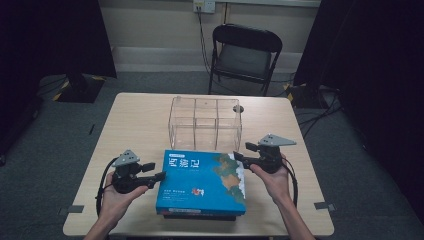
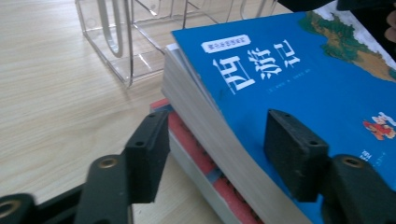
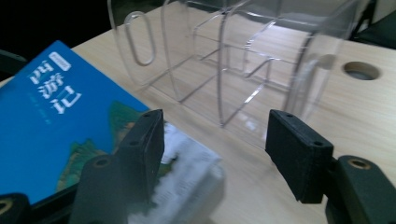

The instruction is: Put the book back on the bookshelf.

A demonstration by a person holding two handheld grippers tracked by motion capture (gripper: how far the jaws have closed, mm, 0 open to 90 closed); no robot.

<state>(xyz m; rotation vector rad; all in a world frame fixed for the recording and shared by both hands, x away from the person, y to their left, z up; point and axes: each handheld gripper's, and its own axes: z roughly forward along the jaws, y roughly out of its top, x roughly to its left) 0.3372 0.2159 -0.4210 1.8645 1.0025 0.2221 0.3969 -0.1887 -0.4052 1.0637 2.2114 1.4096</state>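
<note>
On the table point(image 1: 140, 120), in front of the clear rack point(image 1: 205, 122), the blue book point(image 1: 202, 182) tops a stack, thick, stiff, likely heavy with a slick cover, best pinched at its side edges, where left gripper point(image 2: 212, 154) and right gripper point(image 3: 212, 156) gape wide.

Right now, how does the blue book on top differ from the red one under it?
The blue book lies on top with its cover in full view; the red book shows just an edge beneath. The blue book's pale page block looks thicker than the red book's. Both lie flat, stacked on the table.
</note>
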